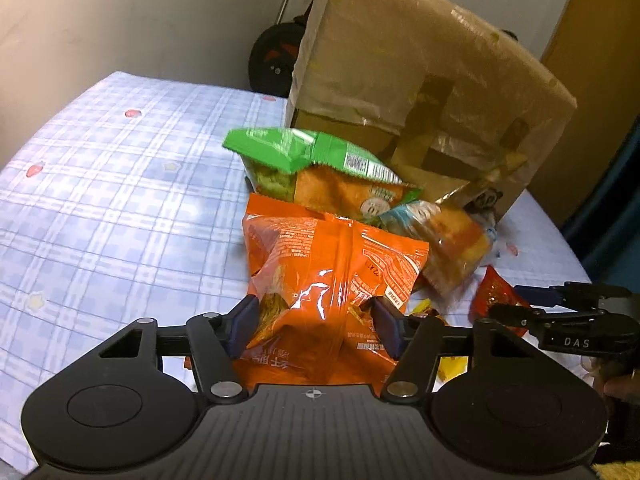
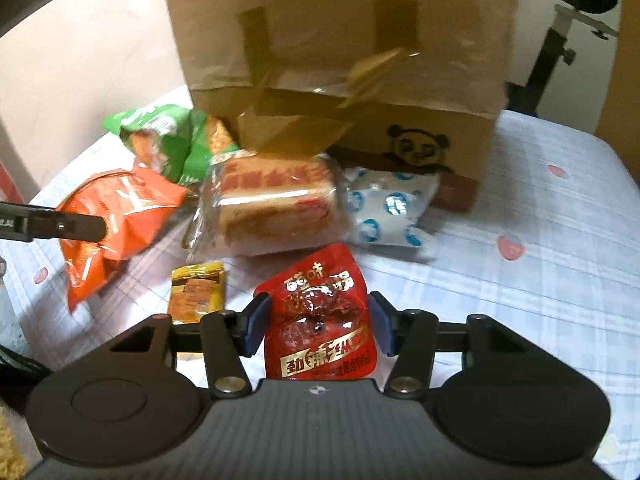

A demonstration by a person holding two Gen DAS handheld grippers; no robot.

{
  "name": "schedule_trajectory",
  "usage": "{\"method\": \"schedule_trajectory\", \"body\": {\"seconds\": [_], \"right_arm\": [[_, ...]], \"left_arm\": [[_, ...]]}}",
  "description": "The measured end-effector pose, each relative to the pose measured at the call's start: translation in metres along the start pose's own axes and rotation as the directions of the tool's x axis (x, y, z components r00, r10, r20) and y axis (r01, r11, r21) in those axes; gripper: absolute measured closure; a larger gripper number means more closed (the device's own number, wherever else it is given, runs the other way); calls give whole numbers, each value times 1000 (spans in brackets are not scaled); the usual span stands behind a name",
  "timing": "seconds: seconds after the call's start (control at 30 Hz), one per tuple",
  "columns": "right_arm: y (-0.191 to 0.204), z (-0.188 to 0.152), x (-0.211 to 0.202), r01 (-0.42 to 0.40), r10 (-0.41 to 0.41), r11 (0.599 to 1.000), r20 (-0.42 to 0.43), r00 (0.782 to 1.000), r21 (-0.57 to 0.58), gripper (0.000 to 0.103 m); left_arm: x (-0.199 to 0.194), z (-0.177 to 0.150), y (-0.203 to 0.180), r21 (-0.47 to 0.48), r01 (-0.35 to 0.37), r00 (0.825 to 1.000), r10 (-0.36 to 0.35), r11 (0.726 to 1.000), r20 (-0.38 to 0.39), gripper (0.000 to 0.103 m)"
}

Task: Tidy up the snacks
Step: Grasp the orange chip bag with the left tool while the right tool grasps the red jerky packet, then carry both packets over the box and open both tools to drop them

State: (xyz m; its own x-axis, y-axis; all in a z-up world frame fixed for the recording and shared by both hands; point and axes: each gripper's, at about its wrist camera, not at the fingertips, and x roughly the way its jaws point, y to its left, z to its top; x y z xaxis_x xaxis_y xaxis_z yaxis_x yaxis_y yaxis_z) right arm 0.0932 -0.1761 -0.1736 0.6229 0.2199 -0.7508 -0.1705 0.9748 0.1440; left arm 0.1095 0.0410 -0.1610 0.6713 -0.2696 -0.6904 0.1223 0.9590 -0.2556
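Note:
An orange snack bag [image 1: 320, 264] lies on the blue checked sheet [image 1: 120, 180], and my left gripper [image 1: 314, 316] is shut on its near end, both blue pads pressing into the crinkled foil. In the right wrist view the same orange bag [image 2: 120, 208] sits at the left with a left finger [image 2: 60, 226] across it. My right gripper [image 2: 318, 320] is shut on a red sauce-style packet [image 2: 316, 288], one pad against each side edge. The left wrist view shows this red packet [image 1: 494, 296] and the right gripper [image 1: 560, 312] at the far right.
A taped cardboard box [image 2: 340, 40] stands behind the pile. Against it lie a green bag [image 2: 160, 136], a clear-wrapped cake [image 2: 276, 204] and a white packet with blue dots [image 2: 388, 208]. A small yellow packet [image 2: 198, 292] lies left of the red one.

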Motion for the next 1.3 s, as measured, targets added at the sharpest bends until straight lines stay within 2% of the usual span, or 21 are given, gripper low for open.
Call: {"method": "schedule_trajectory", "body": {"seconds": [0.23, 0.4, 0.7, 0.87, 1.07, 1.3], "right_arm": [[-9, 5, -20, 21, -22, 1000, 37, 999, 21, 49], [-13, 16, -38, 22, -26, 999, 104, 994, 34, 49], [-6, 52, -74, 30, -25, 999, 256, 966, -16, 49], [-7, 79, -101, 36, -22, 999, 357, 934, -32, 49], [-16, 118, -128, 44, -20, 998, 466, 885, -40, 49], [-24, 162, -125, 84, -26, 992, 522, 853, -89, 49]], "left_arm": [[-30, 4, 3, -4, 35, 998, -35, 999, 46, 39], [-53, 9, 6, -3, 68, 993, -67, 998, 97, 39], [-81, 35, 0, 11, 93, 975, -93, 996, 201, 39], [-96, 64, -4, 43, 82, 953, -91, 996, 290, 39], [-106, 103, -21, 100, 94, 910, -126, 991, 395, 39], [-96, 153, -59, 192, 104, 867, -184, 976, 463, 39]]}}
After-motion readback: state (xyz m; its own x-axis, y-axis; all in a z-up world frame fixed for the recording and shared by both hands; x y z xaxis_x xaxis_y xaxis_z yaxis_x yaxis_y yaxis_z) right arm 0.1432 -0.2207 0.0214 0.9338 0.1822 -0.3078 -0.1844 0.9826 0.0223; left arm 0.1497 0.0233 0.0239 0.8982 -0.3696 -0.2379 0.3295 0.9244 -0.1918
